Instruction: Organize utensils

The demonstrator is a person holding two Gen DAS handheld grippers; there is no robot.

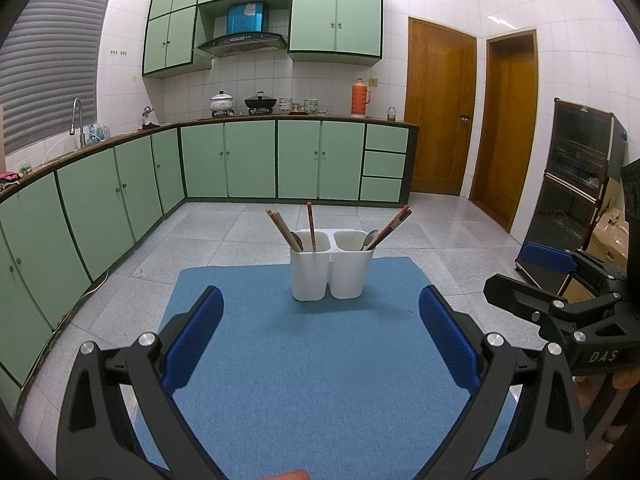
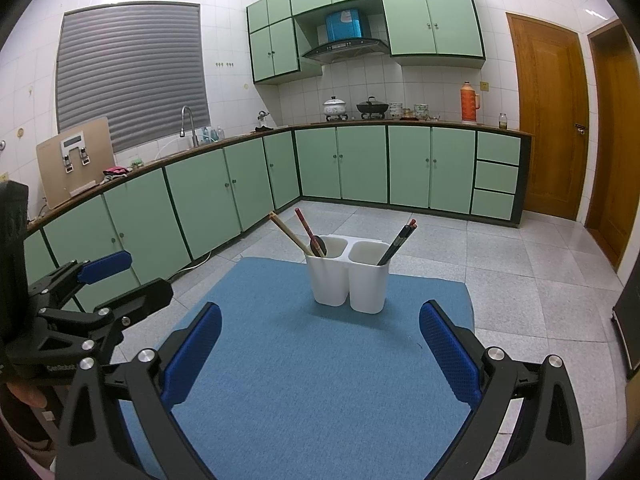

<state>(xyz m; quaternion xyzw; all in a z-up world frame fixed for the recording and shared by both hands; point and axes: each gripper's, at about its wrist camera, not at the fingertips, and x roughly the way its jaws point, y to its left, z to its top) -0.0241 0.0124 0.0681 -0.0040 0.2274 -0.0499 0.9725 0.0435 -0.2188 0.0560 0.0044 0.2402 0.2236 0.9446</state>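
Note:
A white two-compartment utensil holder [image 1: 332, 270] [image 2: 350, 280] stands at the far end of a blue mat [image 1: 312, 360] [image 2: 320, 360]. Its left compartment holds chopsticks [image 1: 282, 226] and a spoon [image 1: 297, 240]; its right compartment holds a spoon [image 1: 370, 239] and dark chopsticks [image 1: 394, 222] [image 2: 400, 242]. My left gripper [image 1: 320, 320] is open and empty, well short of the holder. My right gripper [image 2: 320, 328] is open and empty too. Each shows at the other view's edge, the right gripper [image 1: 520, 276] and the left gripper [image 2: 132, 272].
The mat lies on a table over a grey tiled floor. Green cabinets [image 1: 248, 160] run along the left and back walls. A dark glass-fronted cabinet [image 1: 576, 184] and cardboard boxes [image 1: 610, 224] stand on the right. Two wooden doors [image 1: 440, 112] are behind.

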